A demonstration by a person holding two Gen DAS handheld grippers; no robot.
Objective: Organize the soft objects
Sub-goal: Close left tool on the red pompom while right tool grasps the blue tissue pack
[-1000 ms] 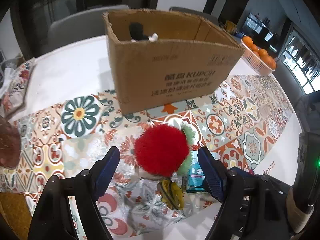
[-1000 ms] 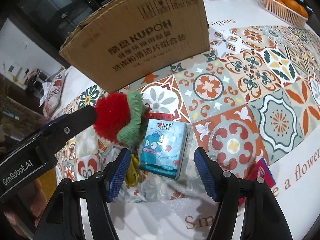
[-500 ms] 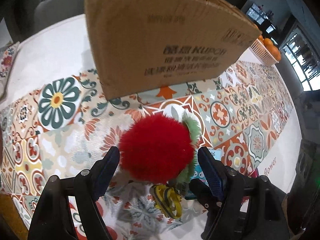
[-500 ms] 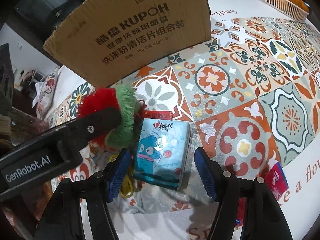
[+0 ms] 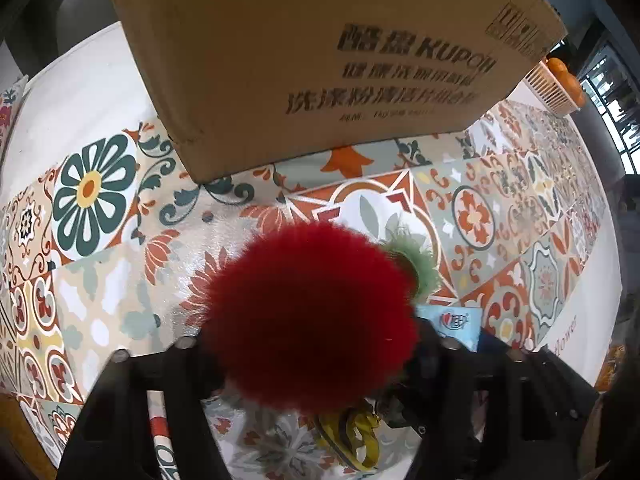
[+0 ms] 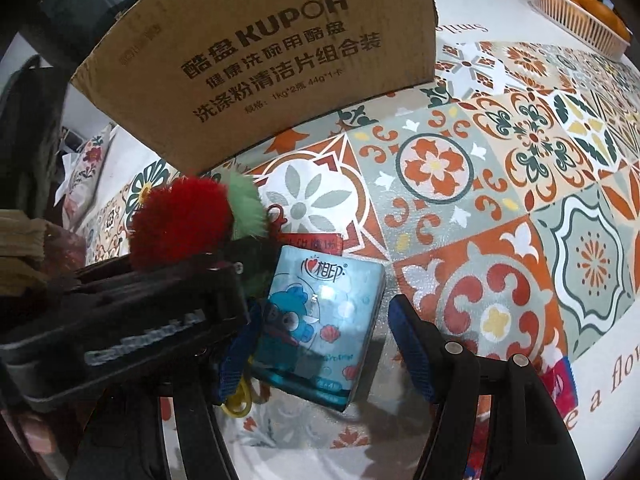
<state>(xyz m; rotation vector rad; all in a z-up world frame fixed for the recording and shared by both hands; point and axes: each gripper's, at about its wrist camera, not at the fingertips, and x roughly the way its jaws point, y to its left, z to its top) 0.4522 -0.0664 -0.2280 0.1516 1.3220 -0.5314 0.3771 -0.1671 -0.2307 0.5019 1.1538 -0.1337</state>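
A white basket (image 6: 576, 8) of oranges (image 6: 592, 0) stands at the far edge of the counter (image 6: 500, 16), on white cloth beyond the patterned tile-print cover (image 6: 480, 208). A grey chair (image 5: 80, 20) stands behind.

The desk (image 6: 520, 12) is covered by a white cloth, over which a runner (image 6: 500, 184) printed with tile patterns in orange, teal, grey and cream is laid. Brown script lettering (image 6: 624, 376) is printed along the cloth's near edge. At the far right corner a pale slatted basket (image 6: 568, 4) filled with oranges (image 6: 592, 0) is set. Behind the desk a grey chair back (image 5: 80, 20) is seen. Dark-framed windows (image 5: 616, 112) with daylight behind them are seen at the right. At the left, a floral cushion (image 6: 86, 164) is seen beyond the desk's edge. Elsewhere the room is left dim.
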